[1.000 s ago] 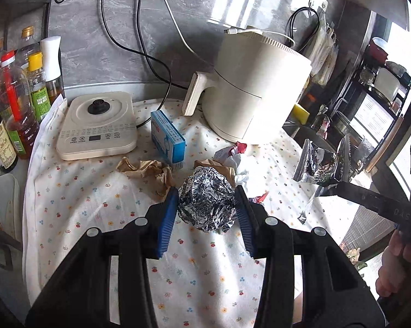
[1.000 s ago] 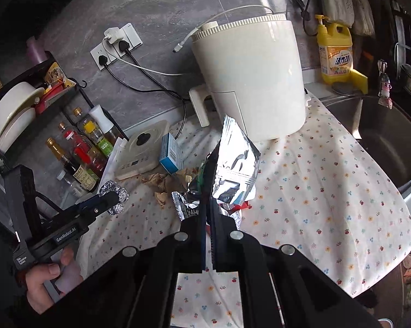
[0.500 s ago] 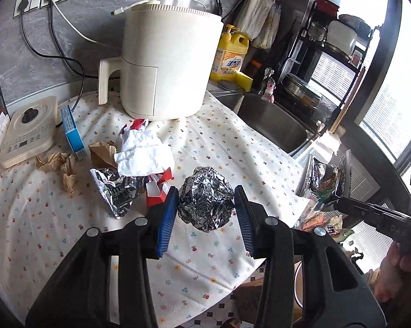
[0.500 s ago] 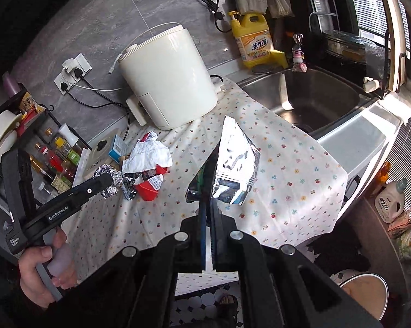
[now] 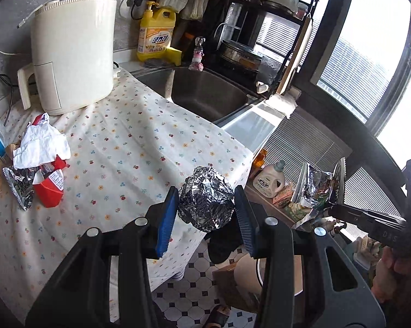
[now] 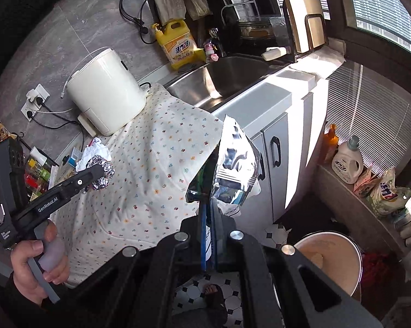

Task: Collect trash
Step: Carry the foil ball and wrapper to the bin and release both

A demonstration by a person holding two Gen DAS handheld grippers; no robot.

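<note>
My left gripper (image 5: pixel 205 205) is shut on a crumpled foil ball (image 5: pixel 205 198), held in the air past the counter's front edge. In the right wrist view the same foil ball (image 6: pixel 103 170) shows at the tip of the left gripper. My right gripper (image 6: pixel 209 218) is shut on a shiny silver snack bag (image 6: pixel 234 164), which stands up from the jaws; the left wrist view shows that snack bag (image 5: pixel 318 188) at the right. A round bin (image 6: pixel 332 259) with a tan liner stands on the tiled floor below right. More trash lies on the flowered cloth (image 5: pixel 129 147): white tissue (image 5: pixel 41 143), red wrapper (image 5: pixel 48 188), foil wrapper (image 5: pixel 15 186).
A cream air fryer (image 5: pixel 74 52) stands at the back of the counter, a yellow detergent bottle (image 5: pixel 156 34) and steel sink (image 5: pixel 205 93) to its right. White cabinets (image 6: pixel 273 150) drop to the floor. Bottles and bags (image 6: pixel 347 161) crowd a low ledge under the window.
Both grippers have swung right, away from the trash pile and out over the counter's edge toward the floor and bin, each keeping its load. The induction cooker has left the view.
</note>
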